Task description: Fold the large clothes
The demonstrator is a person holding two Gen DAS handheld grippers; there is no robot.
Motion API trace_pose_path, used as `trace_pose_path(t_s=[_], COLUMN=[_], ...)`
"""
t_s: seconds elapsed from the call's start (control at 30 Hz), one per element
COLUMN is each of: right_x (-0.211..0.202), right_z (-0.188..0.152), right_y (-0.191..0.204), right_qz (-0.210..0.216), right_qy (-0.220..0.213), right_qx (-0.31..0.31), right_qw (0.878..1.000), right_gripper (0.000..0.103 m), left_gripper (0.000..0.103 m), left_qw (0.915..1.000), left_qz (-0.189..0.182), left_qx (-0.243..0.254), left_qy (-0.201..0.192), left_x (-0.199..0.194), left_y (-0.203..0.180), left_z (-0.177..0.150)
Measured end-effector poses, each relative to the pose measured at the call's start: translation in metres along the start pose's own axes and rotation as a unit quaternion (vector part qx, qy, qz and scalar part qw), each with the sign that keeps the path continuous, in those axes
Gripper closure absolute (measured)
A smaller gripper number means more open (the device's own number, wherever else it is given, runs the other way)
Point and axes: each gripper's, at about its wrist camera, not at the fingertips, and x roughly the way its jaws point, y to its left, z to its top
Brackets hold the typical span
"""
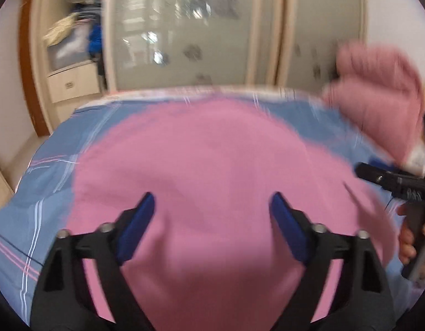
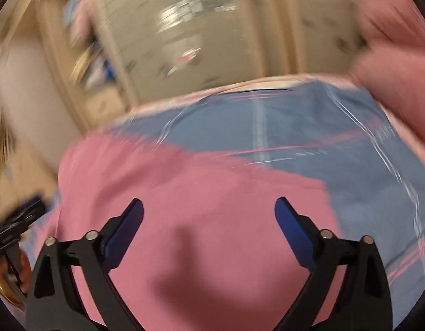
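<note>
The pink garment (image 1: 201, 171) is lying spread on the blue striped bedsheet (image 1: 33, 198). The left gripper (image 1: 212, 204) and right gripper (image 2: 209, 207) are both hovering over it, fingers spread wide, holding nothing. The open wardrobe shelf (image 1: 74, 30) is holding blurred clothes; no writing is legible.

I'm in a home bedroom: a bed (image 1: 46, 187) with a blue striped sheet lies before me, backed by a sliding-door wardrobe (image 1: 184, 27) and an open shelf of clothes (image 1: 74, 41).
</note>
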Motion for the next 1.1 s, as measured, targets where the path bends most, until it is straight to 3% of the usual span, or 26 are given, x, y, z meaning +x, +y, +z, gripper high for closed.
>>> trace_pose_path(t_s=[0.07,0.13,0.2,0.33,0.47,0.53,0.63,0.7,0.8,0.83,0.87,0.9,1.0,1.1], right_x=[0.027,0.052,0.069,0.093,0.084,0.073,0.054,0.051,0.043,0.043,0.043,0.044,0.05,0.048], right_z=[-0.014,-0.025,-0.03,-0.024,-0.026,-0.028,-0.035,-0.039,-0.047,-0.051,-0.054,-0.059,-0.061,-0.06], right_y=[0.02,0.017,0.001,-0.028,-0.045,-0.051,-0.06,-0.076,-0.102,-0.115,-0.124,-0.131,-0.127,-0.126], right_qz=[-0.022,-0.061,-0.056,-0.034,-0.025,-0.015,-0.009,-0.005,-0.048,-0.079,-0.099,-0.116,-0.144,-0.149], right_qy=[0.033,0.039,0.039,0.046,0.03,0.02,0.008,0.001,-0.008,-0.002,0.005,0.013,0.029,0.03], right_qx=[-0.048,-0.068,-0.059,-0.008,0.02,0.045,0.081,0.128,0.19,0.216,0.231,0.24,0.203,0.201], right_qw=[0.998,0.995,0.996,0.998,0.999,0.999,0.997,0.992,0.981,0.973,0.968,0.964,0.968,0.968], right_gripper=[0.022,0.021,0.011,0.009,0.009,0.009,0.009,0.009,0.01,0.014,0.028,0.032,0.03,0.029], left_gripper=[0.025,0.017,0.015,0.013,0.011,0.012,0.012,0.012,0.011,0.011,0.011,0.011,0.012,0.005], left_qw=[0.9979,0.996,0.9944,0.9888,0.983,0.9761,0.9668,0.9665,0.9672,0.967,0.9666,0.9661,0.9721,0.9841], left_qz=[0.05,0.066,0.053,0.09,0.114,0.143,0.153,0.158,0.163,0.162,0.162,0.167,0.168,0.118], left_qx=[0.03,0.018,-0.028,-0.067,-0.107,-0.133,-0.181,-0.18,-0.175,-0.177,-0.18,-0.181,-0.159,-0.132], left_qy=[0.028,0.058,0.087,0.099,0.097,0.095,0.096,0.093,0.087,0.086,0.084,0.077,0.04,-0.011], left_x=[0.038,0.068,0.091,0.11,0.117,0.123,0.126,0.126,0.123,0.123,0.122,0.117,0.091,0.056], left_y=[-0.012,0.0,0.026,0.064,0.099,0.117,0.141,0.144,0.141,0.142,0.143,0.14,0.121,0.086], left_z=[-0.004,-0.008,-0.009,-0.004,-0.008,-0.009,-0.017,-0.018,-0.02,-0.021,-0.021,-0.021,-0.018,-0.016])
